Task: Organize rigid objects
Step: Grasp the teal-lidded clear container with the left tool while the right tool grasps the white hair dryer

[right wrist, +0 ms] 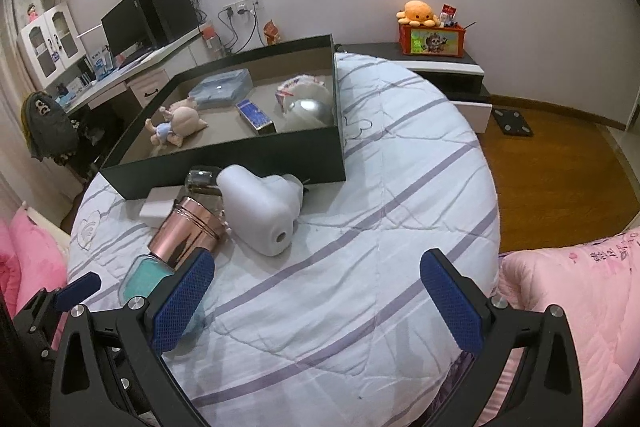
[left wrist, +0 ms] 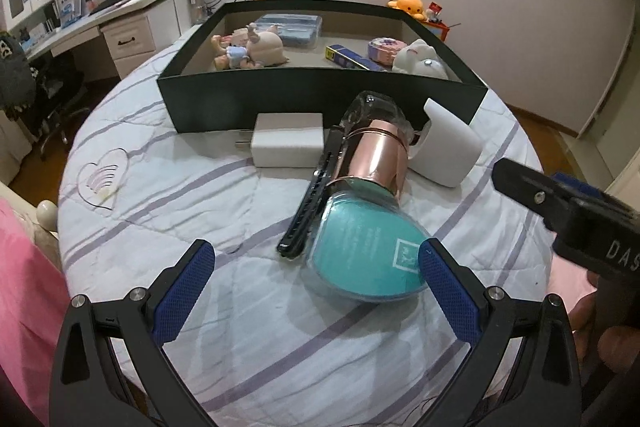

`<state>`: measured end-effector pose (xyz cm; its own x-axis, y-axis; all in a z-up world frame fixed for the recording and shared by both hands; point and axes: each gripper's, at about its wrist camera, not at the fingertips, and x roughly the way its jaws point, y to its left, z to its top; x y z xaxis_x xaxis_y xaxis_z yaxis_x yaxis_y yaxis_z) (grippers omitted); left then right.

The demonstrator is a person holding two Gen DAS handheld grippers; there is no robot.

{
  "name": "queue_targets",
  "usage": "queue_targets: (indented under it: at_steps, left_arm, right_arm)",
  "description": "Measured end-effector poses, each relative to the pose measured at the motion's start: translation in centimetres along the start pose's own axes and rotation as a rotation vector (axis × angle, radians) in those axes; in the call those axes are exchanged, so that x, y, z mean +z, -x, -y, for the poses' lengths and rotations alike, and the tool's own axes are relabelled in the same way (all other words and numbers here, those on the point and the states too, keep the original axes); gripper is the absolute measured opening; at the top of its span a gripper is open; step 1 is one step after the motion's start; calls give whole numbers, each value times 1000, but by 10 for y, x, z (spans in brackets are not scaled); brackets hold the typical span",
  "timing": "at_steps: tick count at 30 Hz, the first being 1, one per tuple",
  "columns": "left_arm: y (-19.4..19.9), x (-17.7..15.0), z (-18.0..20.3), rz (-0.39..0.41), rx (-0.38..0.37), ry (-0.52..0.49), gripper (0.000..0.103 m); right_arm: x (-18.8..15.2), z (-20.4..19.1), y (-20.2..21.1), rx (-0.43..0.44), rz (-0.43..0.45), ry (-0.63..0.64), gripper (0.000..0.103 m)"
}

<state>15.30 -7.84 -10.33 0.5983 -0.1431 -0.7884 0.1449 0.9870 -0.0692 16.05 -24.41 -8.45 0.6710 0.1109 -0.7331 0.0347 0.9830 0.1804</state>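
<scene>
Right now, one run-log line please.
left gripper: open, at teal-and-rose-gold bottle | right gripper: open, empty | dark open box: part-filled

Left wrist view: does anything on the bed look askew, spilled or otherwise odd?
Nothing is spilled or visibly damaged. The rose-gold and teal bottle lies on its side on the striped quilt rather than upright, pressed against a black comb. It, the white charger and the white device sit outside the dark box.

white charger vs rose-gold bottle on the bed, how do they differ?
The white charger is a matte, boxy block lying flat; the rose-gold bottle is a shiny cylinder on its side, with a clear cap and teal base. The charger is shorter, the bottle longer. Both lie on the quilt outside the dark box.
</scene>
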Motion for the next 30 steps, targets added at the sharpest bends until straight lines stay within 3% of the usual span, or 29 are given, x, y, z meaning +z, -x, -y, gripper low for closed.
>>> queue_targets:
  at_steps: [6, 10, 14, 24, 26, 28, 30]
  left_arm:
    - [-7, 0, 17, -4, -6, -25, 103]
    - [-16, 1, 7, 9, -38, 38, 102]
    - [-24, 3, -4, -10, -42, 79, 85]
    - [-22, 5, -7, -17, -60, 59, 72]
    - [-20, 6, -7, -16, -66, 55, 66]
    - [-17, 7, -7, -7, -62, 50, 56]
    - [-14, 10, -11, -7, -60, 53, 55]
  right_arm:
    - [1, 3, -9, 23, -12, -1, 103]
    - [4, 6, -16, 32, -18, 2, 103]
    - [7, 4, -26, 41, -28, 17, 103]
    - [14, -11, -52, 82, -41, 67, 103]
    - [15, -15, -57, 92, -39, 85, 99]
    - [15, -21, -64, 96, -49, 107, 86]
    - [13, -26, -68, 100, -55, 124, 74]
